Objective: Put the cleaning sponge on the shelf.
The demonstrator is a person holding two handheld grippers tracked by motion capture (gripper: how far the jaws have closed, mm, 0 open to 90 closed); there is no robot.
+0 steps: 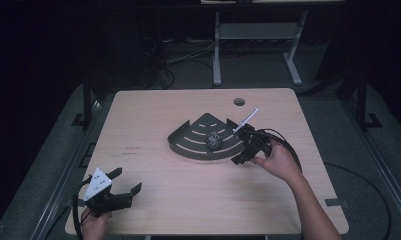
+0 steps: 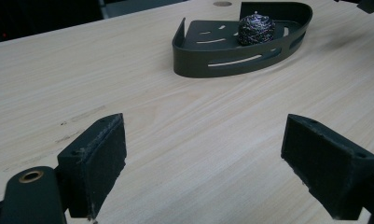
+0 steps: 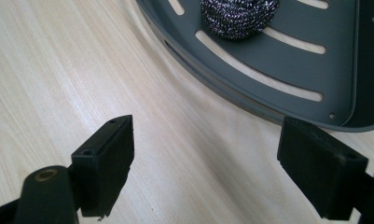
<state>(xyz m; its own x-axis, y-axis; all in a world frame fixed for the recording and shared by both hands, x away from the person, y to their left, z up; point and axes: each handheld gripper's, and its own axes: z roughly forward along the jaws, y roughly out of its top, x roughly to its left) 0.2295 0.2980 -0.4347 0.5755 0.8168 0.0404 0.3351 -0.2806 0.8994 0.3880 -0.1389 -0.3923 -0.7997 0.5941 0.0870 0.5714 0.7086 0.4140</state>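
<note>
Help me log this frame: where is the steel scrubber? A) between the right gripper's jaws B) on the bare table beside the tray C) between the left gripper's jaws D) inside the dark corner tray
D: the scrubber sits on the slotted floor of the tray, while the right gripper and the left gripper both stand open with nothing but table between their jaws.
</note>
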